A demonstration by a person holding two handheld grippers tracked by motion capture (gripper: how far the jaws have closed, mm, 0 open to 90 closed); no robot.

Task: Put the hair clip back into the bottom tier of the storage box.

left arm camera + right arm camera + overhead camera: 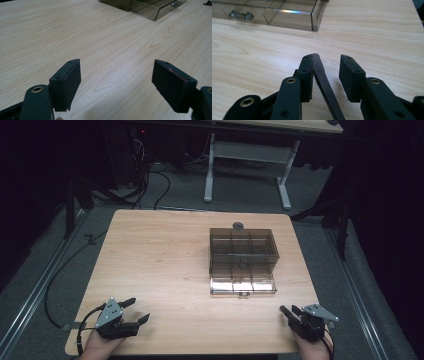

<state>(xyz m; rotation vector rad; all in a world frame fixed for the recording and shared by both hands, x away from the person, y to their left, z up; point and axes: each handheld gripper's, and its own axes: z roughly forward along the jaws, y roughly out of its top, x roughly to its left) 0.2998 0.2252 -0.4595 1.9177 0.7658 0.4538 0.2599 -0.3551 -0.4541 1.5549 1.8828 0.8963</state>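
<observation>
A smoky see-through box point(243, 250) with compartments stands right of the table's middle. Its clear drawer point(243, 285) is pulled out toward me and has a small metal handle point(243, 293). My left gripper point(140, 308) rests at the near left corner, open, with bare wood between its jaws point(117, 62). My right gripper point(288, 309) sits at the near right corner, pointing at the drawer point(287, 17) and its handle point(239, 16). This gripper point(328, 57) stands open, and a thin dark strip point(324, 80) leans against its left pad. The box corner point(140, 6) shows far off in the left gripper view.
A small dark round thing point(238, 225) lies just behind the box. The wooden table point(160, 260) has wide bare wood on its left half. Beyond it are cables point(150, 180) on the floor and a white desk frame point(247, 165).
</observation>
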